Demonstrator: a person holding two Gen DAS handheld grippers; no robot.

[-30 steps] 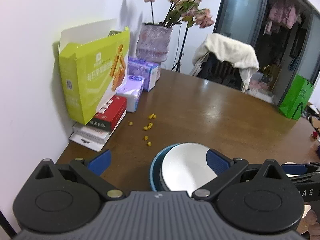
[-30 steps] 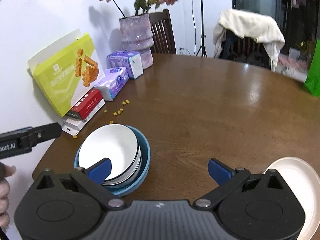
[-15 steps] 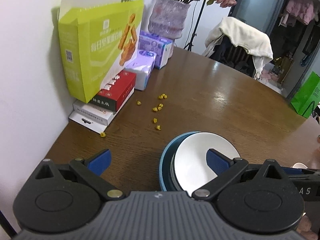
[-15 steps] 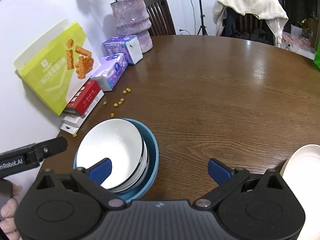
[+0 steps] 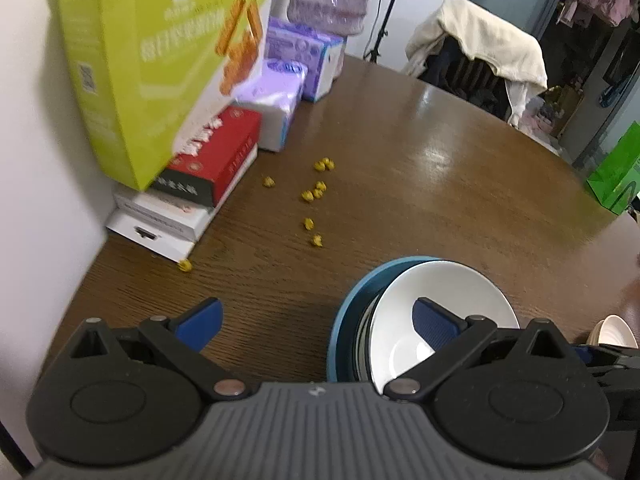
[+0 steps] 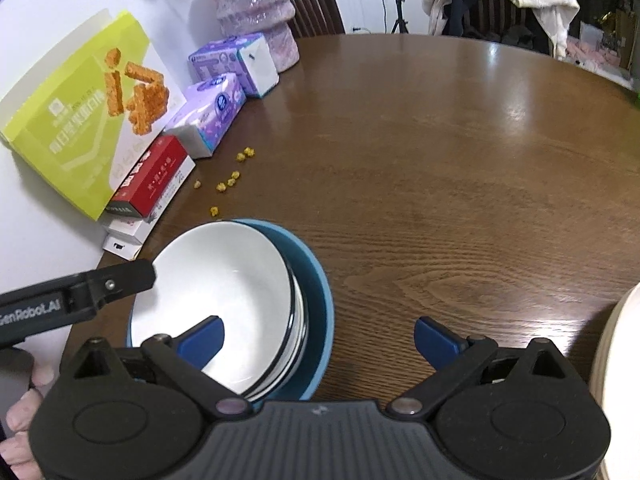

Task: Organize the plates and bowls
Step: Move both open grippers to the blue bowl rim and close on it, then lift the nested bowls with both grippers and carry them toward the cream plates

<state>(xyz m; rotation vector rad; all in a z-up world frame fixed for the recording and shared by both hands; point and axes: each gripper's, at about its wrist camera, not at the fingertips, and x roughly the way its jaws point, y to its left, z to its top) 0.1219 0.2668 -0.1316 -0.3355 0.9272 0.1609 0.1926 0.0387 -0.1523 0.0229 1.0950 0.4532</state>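
The surface (image 6: 440, 152) is brown wood with a clear grain and a glossy varnish that catches window light. The white bowl (image 6: 232, 292) looks like smooth glazed ceramic, shiny inside; the blue bowl (image 6: 320, 312) under it has a duller, satin glaze. Each hand-held gripper, left (image 5: 316, 320) and right (image 6: 319, 338), is matt black plastic with a ribbed grey body, small bright metal pins and blue rubbery pads (image 6: 202, 340). The green box (image 6: 76, 136) is printed cardboard. The tissue pack (image 6: 208, 116) is in thin glossy film. The cloth (image 5: 480, 40) draped over the chair looks soft and matt.
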